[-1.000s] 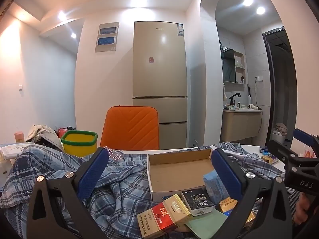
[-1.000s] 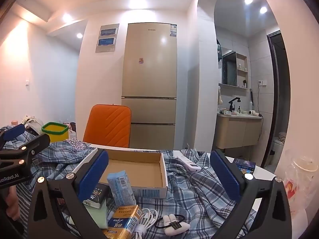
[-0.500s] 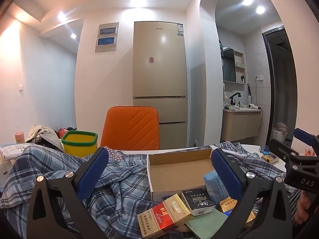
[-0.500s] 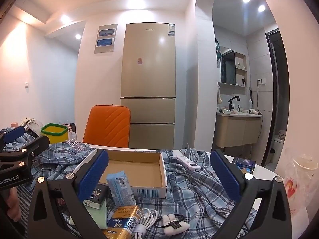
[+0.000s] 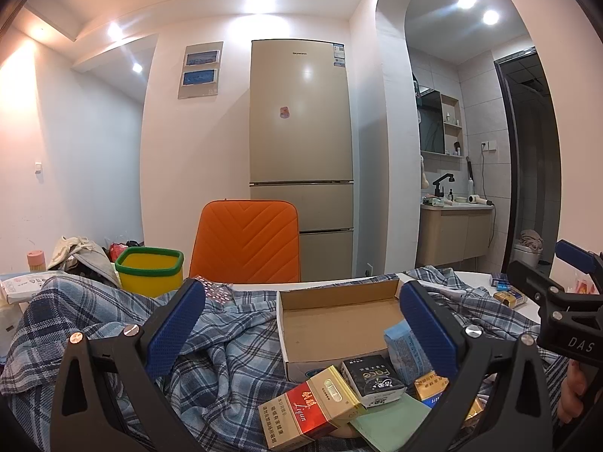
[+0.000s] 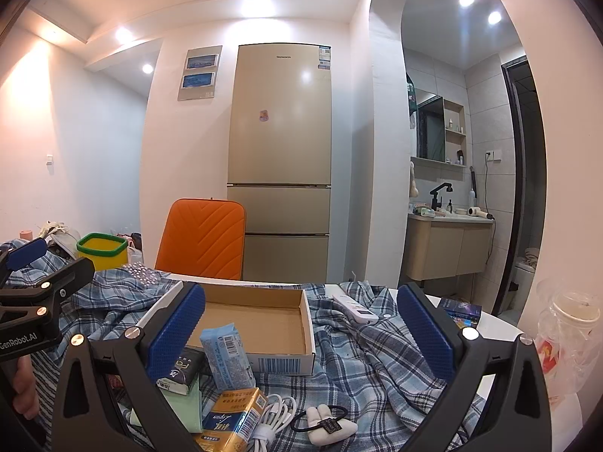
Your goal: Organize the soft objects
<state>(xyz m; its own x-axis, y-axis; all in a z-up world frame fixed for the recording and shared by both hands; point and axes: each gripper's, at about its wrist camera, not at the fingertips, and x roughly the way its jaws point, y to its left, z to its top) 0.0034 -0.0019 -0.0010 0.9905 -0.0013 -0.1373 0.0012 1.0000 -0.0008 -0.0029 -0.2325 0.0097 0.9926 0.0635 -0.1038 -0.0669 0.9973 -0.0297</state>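
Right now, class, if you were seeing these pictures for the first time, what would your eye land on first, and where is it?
The bright orange padded chair back stands out behind the table, in front of the tall beige refrigerator. Nearer, an open, empty brown cardboard box sits on the rumpled blue plaid cloth, with small packets heaped at its near edge. Both grippers, left and right, hover open.

The tabletop [image 6: 493,320] is covered by soft, rumpled plaid cloth [image 6: 361,361], on which a matt brown cardboard box [image 6: 256,324] is set. Glossy film is seen on the red pack [image 5: 301,410], and a metallic sheen on the fridge [image 5: 301,132]. The chair [image 5: 248,241] is padded in quilted orange material.
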